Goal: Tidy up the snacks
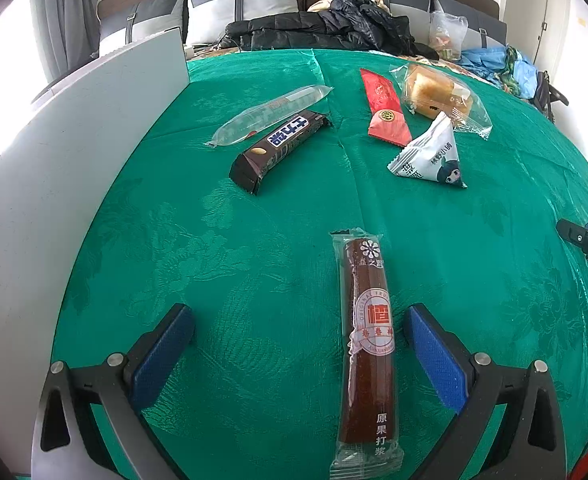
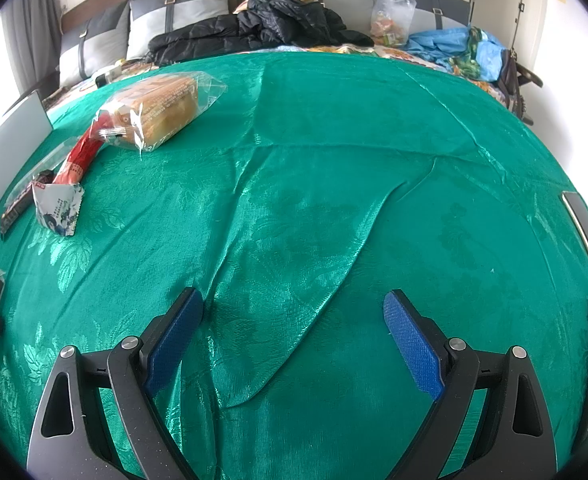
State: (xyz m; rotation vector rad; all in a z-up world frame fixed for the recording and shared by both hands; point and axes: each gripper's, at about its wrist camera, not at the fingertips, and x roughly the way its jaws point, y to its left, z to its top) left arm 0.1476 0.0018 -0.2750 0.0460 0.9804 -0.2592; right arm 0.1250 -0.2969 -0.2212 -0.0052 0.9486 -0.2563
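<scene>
Snacks lie scattered on a green cloth [image 1: 253, 240] that covers the bed. At the cloth's left edge stands a white board [image 1: 73, 140]. Near it, toward the far edge, a clear tube pack [image 1: 271, 114] lies slanted, and a dark bar [image 1: 279, 148] lies just beside it, parallel. Toward the near edge a long brown roll [image 1: 368, 340] lies lengthwise, its lower half between the fingers of the left gripper [image 1: 300, 330], closer to the right finger. The jaws stand wide apart and neither blue pad touches the roll. Further right, near the far edge, a red sachet [image 1: 384, 110] lies against a bagged bread [image 1: 440, 98]; the bread's wrapper overlaps the sachet. A white triangle pack [image 1: 432, 156] sits just in front of both, touching the sachet's lower corner. At the right border of the left view a dark part of the other tool [image 1: 586, 240] pokes in.

In the right view the right gripper [image 2: 294, 308] hangs over bare, creased cloth, jaws wide apart with nothing between them. The bread [image 2: 165, 108], sachet [image 2: 77, 160] and triangle pack [image 2: 57, 208] lie far left. Beyond the cloth's far edge are a black jacket [image 2: 261, 24] and grey pillows [image 2: 181, 16].
</scene>
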